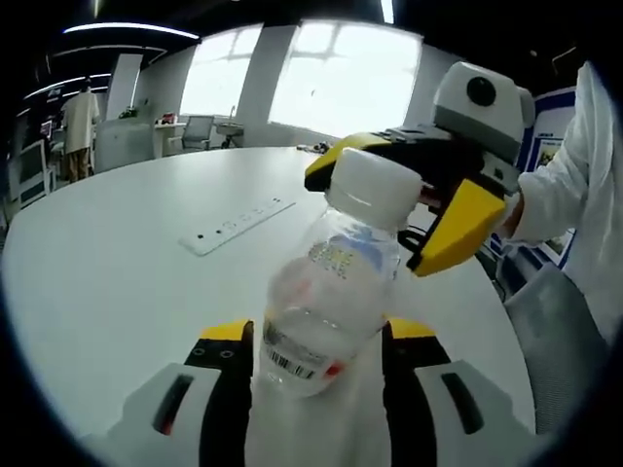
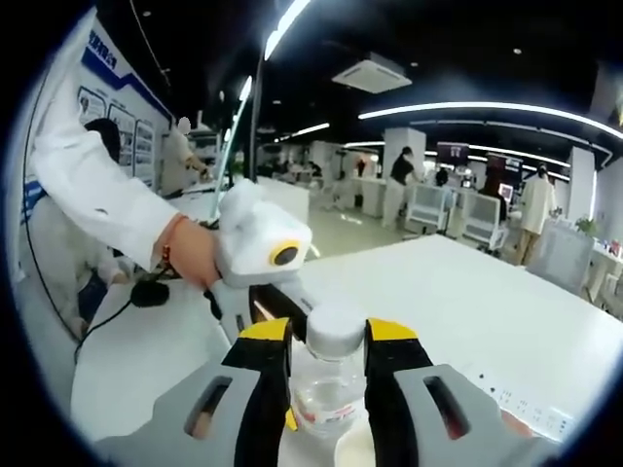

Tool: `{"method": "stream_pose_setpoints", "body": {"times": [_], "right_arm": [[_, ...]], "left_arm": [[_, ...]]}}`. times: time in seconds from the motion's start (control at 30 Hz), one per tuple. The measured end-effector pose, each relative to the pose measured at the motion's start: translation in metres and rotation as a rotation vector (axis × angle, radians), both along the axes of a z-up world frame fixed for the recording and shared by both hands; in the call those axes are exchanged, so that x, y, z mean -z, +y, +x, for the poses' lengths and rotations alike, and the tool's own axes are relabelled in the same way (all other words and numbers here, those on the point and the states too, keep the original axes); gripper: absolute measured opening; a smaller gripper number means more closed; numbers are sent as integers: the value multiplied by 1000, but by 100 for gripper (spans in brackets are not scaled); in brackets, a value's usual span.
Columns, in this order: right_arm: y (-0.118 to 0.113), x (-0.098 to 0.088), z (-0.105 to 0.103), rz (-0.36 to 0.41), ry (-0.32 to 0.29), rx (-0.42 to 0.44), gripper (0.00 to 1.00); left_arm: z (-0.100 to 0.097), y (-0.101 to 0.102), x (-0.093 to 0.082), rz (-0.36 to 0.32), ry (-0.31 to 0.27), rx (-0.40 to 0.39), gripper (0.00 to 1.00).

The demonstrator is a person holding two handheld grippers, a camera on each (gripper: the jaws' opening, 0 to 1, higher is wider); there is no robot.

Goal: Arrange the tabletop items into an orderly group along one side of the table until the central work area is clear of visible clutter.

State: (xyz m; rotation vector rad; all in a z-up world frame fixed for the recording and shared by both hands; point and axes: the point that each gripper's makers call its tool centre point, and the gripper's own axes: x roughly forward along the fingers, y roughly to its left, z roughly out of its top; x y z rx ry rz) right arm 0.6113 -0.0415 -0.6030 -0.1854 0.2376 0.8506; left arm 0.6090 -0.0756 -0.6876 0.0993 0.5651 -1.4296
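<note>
1. Left gripper view: the left tool (image 1: 316, 342) is clenched on the bottle's (image 1: 326, 292) base, while the right tool (image 1: 409, 209) grips its white cap (image 1: 370, 185), above the surface (image 1: 117, 272).
2. Step (my reading): a two-handed carry; next, set it down upright along one side.
3. Label shows a barcode; text unreadable.

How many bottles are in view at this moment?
1: the clear bottle sits between the left gripper jaws, its white cap between the right gripper jaws. Others may be hidden.
</note>
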Motion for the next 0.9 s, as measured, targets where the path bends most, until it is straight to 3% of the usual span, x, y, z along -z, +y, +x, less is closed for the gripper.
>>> {"method": "stream_pose_setpoints", "body": {"times": [0.6,0.73,0.9], "right_arm": [[-10,-9,-4,24,-1,47,43],[-12,-11,-6,31,1,56,51],[-18,-12,-10,31,9,72,54]], "left_arm": [[-3,6,-14,-27,5,-42,64],[-6,5,-18,-34,8,-50,68],[-7,7,-22,-31,3,-61,74]]}}
